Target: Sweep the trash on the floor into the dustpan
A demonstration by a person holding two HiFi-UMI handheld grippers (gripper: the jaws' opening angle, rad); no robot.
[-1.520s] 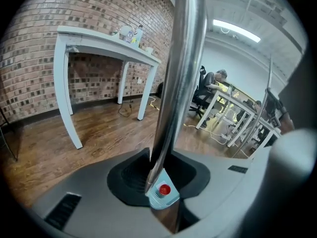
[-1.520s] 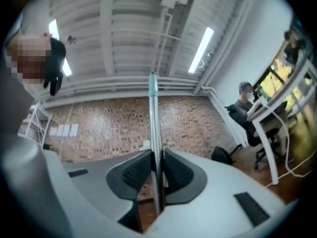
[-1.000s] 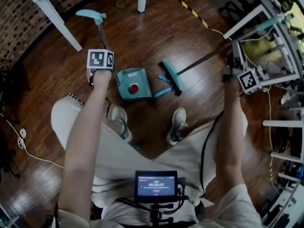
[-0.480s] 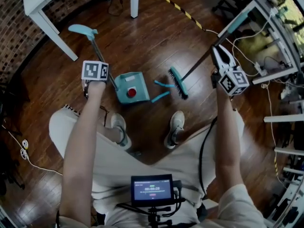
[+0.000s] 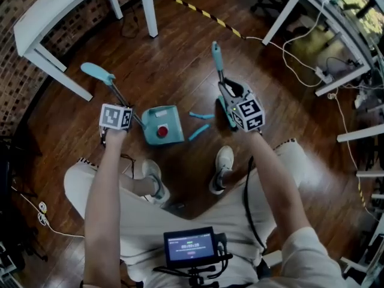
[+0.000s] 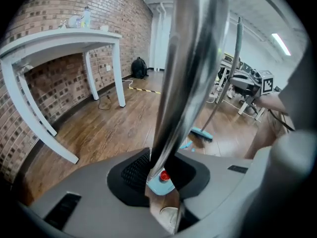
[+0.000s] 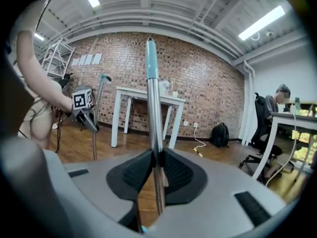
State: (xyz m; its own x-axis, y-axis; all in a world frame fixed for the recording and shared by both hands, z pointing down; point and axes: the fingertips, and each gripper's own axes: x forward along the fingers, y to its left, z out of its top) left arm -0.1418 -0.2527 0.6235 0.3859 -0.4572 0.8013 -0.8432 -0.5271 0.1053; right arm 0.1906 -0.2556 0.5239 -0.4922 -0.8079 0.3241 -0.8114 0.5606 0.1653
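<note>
Clamping the dustpan handle (image 5: 113, 87) in the left gripper (image 6: 159, 168) and the upright broom stick (image 5: 217, 62) in the right gripper (image 7: 157, 162), just right of the dustpan (image 5: 171, 114) holding red trash (image 5: 161, 131).

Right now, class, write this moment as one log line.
left gripper: shut on dustpan handle | right gripper: shut on broom handle | red cap: in dustpan | teal strips: on floor beside dustpan

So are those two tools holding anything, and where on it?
The left tool is clamped on the dustpan's metal pole, about midway up. The right tool grips the broom's metal shaft, below its teal end.
</note>
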